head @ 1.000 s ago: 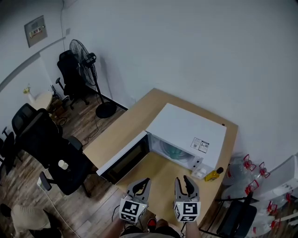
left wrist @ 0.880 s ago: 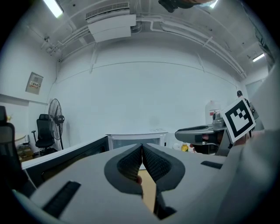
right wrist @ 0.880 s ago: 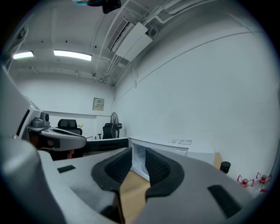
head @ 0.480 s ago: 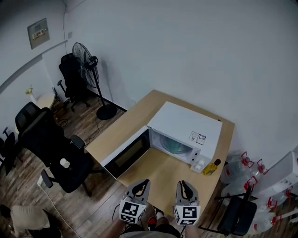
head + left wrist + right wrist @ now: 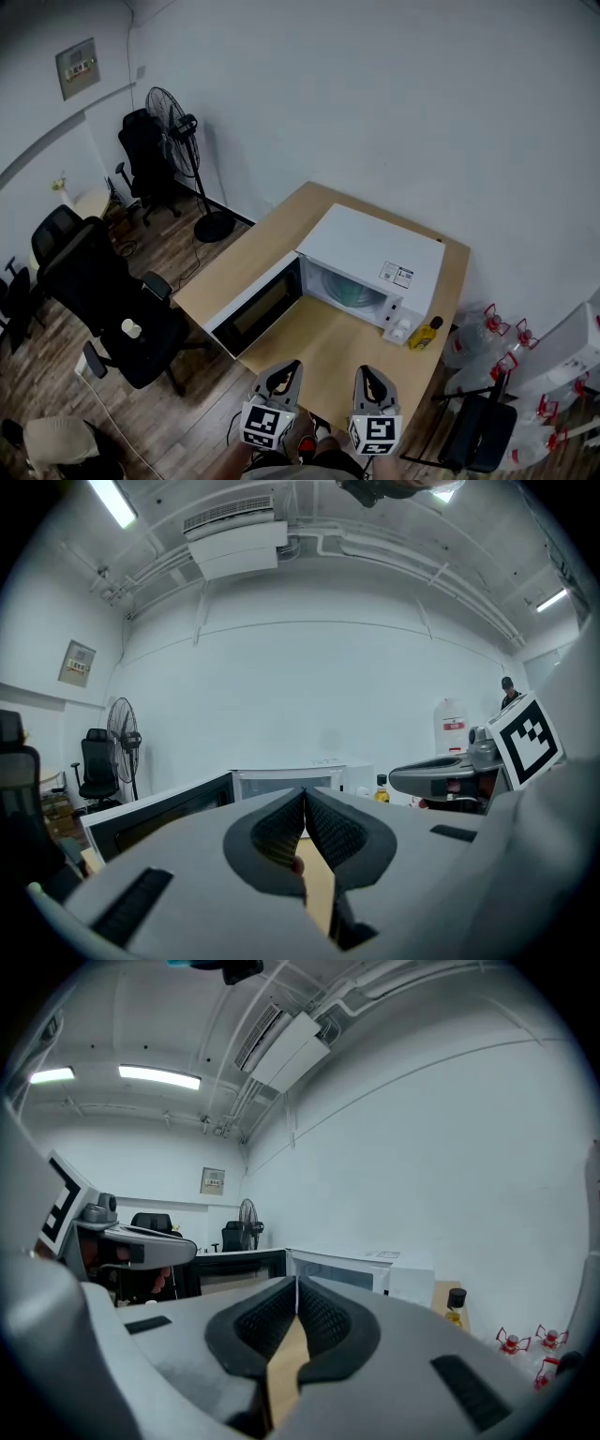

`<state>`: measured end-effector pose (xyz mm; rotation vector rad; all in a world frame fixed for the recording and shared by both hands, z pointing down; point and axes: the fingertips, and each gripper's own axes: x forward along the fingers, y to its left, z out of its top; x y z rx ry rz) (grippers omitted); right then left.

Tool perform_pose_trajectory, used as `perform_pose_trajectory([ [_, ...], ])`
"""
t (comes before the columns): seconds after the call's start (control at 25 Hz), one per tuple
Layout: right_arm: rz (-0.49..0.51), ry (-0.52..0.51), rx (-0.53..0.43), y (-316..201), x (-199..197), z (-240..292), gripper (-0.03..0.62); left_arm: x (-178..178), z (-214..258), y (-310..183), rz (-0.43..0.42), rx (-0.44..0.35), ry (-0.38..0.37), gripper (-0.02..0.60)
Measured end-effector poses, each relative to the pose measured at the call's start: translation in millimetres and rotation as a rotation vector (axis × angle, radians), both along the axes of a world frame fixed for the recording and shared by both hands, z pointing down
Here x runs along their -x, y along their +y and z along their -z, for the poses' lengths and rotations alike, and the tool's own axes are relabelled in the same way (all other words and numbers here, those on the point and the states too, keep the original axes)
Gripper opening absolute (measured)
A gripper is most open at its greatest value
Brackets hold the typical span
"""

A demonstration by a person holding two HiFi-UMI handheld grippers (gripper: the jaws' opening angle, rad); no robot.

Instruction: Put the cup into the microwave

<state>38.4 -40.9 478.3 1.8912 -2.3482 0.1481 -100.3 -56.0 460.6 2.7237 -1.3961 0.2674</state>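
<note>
Both tongs closed and empty: left tongs (image 5: 286,368) and right tongs (image 5: 367,372) have their jaws meeting at the tips with nothing between, and both hang over the near edge of the tabletop (image 5: 323,352).

Cup (image 5: 352,293): I read the pale greenish shape inside the open microwave (image 5: 375,253) as it, but it's too small to be sure. If so, the placing looks done and the door (image 5: 255,314) isn't shut yet.

Handling, my guess: light, stiff, possibly slick. Pinch it across the wall below the rim and don't squeeze hard. Material is unreadable.

Room:
- Door swung out to the left, sticking toward the near-left tabletop corner. Don't clip its free edge.
- Cavity mouth faces near. The bare tabletop in front gives a straight lane in.
- Bottle (image 5: 422,335) sits just beside the microwave's near-right corner, close to the right tabletop edge. Keep the right tongs off it.
- Chairs are on the floor left and right, well apart from the lane.
</note>
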Motion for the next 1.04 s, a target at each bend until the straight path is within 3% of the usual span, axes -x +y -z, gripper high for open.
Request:
perform_pose_trajectory([
  [1.04,0.004,0.001,0.011,0.5,2.3,-2.6,0.021,1.5,-1.0,0.5,-0.001,0.006,-0.004,0.023],
])
